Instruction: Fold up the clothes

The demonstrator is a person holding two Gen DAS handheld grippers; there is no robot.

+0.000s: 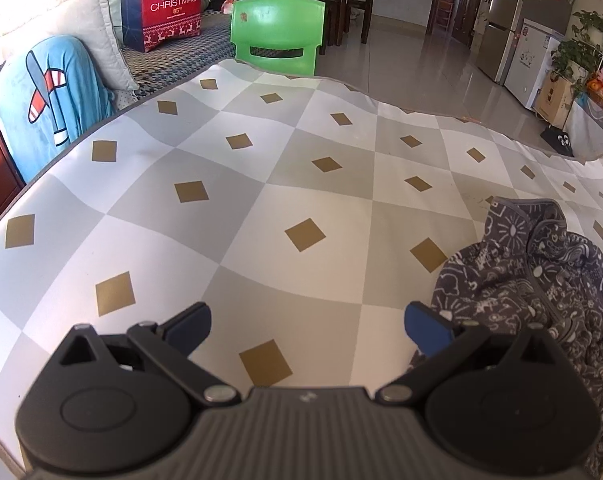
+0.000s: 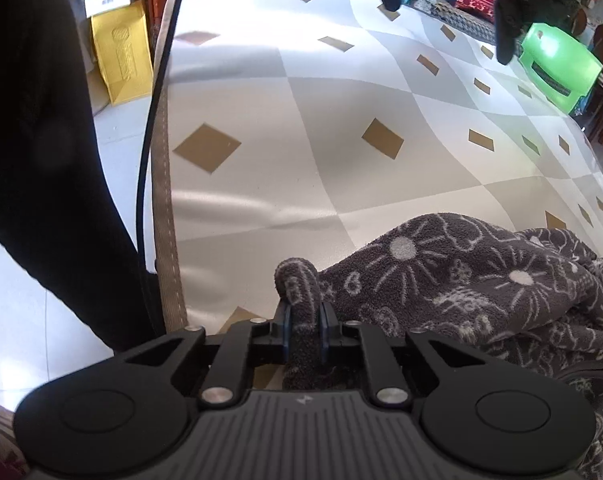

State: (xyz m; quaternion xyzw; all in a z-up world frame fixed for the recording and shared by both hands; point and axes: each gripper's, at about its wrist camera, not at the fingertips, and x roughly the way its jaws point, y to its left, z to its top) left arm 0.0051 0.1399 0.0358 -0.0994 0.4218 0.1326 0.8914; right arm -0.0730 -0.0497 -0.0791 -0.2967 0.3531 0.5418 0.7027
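Right tool (image 2: 304, 322) clamped on grey patterned garment (image 2: 461, 280), left tool (image 1: 307, 326) spread wide over checked tablecloth (image 1: 261, 184), gripping nothing

Both wrist views look low and close across the checkered bench (image 1: 261, 184), sharing grey garment (image 2: 481, 280) and green chair (image 1: 277, 32).

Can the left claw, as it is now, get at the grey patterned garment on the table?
Probably yes. The left claw is open and holds nothing, and the grey patterned garment lies just beside its right finger on the checkered tablecloth, with nothing between them. The right claw already pinches one fold.
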